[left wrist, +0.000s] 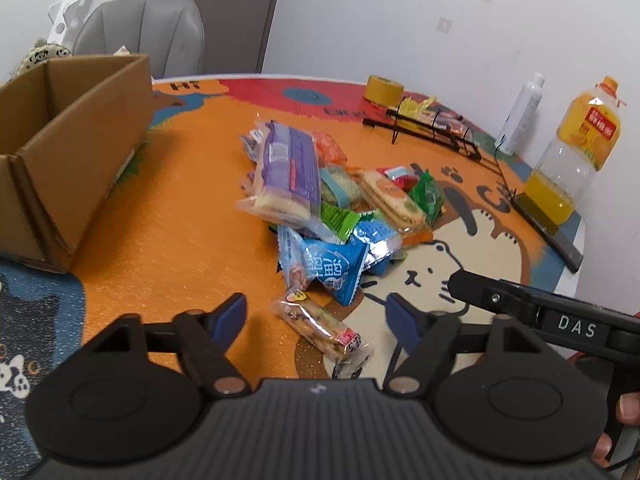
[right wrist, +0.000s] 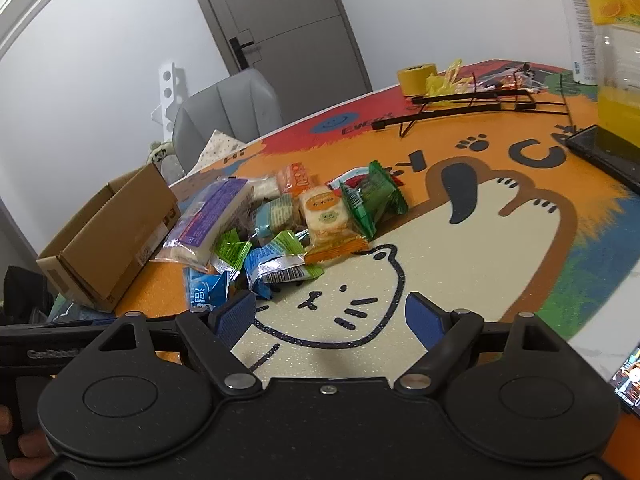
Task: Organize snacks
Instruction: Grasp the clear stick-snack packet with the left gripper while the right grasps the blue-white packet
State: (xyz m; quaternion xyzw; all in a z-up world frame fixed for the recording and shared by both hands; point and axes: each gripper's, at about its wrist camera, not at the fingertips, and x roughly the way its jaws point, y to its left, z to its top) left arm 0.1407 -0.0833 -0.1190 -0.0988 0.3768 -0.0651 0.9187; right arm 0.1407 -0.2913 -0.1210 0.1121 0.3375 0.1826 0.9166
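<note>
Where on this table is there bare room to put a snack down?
Bare mat lies between the cardboard box and the snack pile, and on the cat drawing beside the pile. It is crowded at the far edge: wire rack, tape roll, juice bottle.

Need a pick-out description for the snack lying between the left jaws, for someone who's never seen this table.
On the orange cat-print table mat, find the snack pile right of the cardboard box. The nearest piece, alone at the pile's front edge, is the clear-wrapped biscuit stick. Unlike the blue packet behind it, it is long, see-through, with a pink-red label at one end.
</note>
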